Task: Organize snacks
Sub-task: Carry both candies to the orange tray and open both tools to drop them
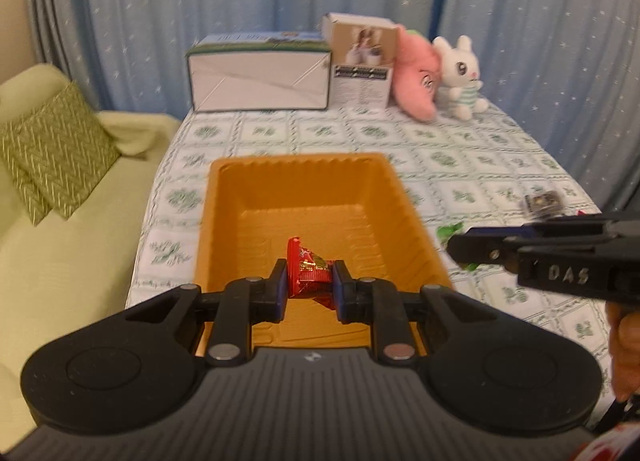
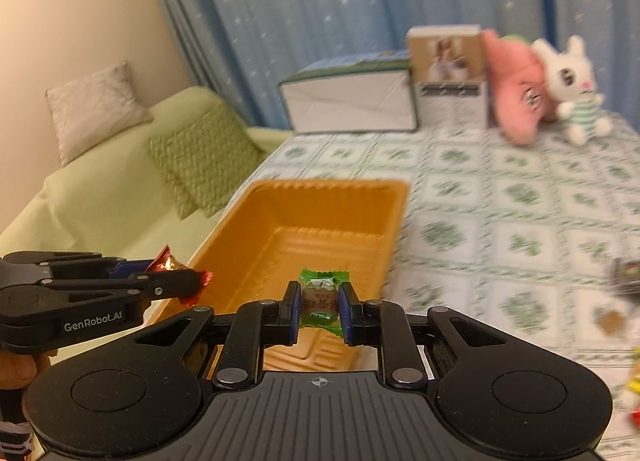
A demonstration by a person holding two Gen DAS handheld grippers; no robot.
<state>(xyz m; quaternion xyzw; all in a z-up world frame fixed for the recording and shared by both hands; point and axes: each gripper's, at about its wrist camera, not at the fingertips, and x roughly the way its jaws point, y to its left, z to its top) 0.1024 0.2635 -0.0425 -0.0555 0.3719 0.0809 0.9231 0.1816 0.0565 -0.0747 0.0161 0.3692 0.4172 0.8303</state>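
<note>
Candies (image 1: 308, 273) in both claws over tray (image 1: 224, 189)

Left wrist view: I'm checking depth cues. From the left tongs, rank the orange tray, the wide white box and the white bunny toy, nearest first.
1. Orange tray, right under the left tongs.
2. Wide white box, far end, left.
3. White bunny toy, far end, right; nearly level with the box.
</note>
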